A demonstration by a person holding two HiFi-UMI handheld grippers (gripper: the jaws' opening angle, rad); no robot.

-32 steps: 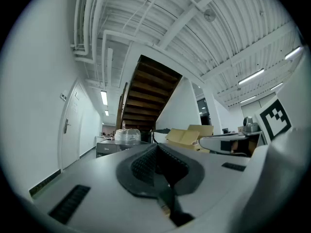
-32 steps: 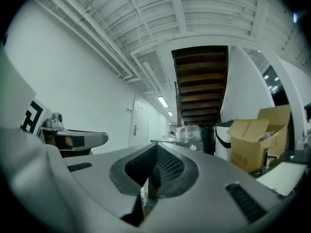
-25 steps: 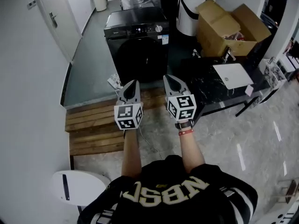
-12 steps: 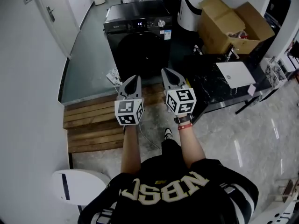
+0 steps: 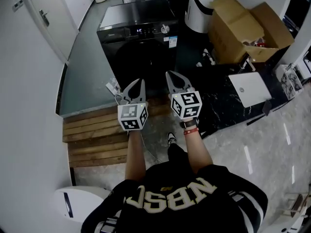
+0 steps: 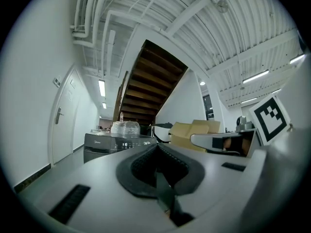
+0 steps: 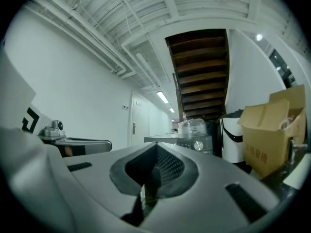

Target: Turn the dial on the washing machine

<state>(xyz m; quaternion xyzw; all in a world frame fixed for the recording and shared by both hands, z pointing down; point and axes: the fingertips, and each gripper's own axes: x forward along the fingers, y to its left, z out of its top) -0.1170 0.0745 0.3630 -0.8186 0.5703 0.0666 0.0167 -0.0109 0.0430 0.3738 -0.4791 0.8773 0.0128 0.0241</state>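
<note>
I'm seeing one washing machine [image 5: 138, 38] with one dial [image 5: 165, 29] sitting at the right end of its top front panel; I'm holding two grippers side by side, left gripper [image 5: 137, 85] and right gripper [image 5: 172, 77], both pressed together, pinching nothing; the dial is sitting well apart ahead, lining up nearer the right one.

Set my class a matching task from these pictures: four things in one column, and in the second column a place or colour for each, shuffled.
Column one:
1 washing machine
2 dial
3 cardboard box
4 wooden slats

Column two:
A open, to the right of the machine
B black
C on the floor in front of the machine
D round and silver, toward the right end of the control panel

Pairs: 1-B, 2-D, 3-A, 4-C
</note>
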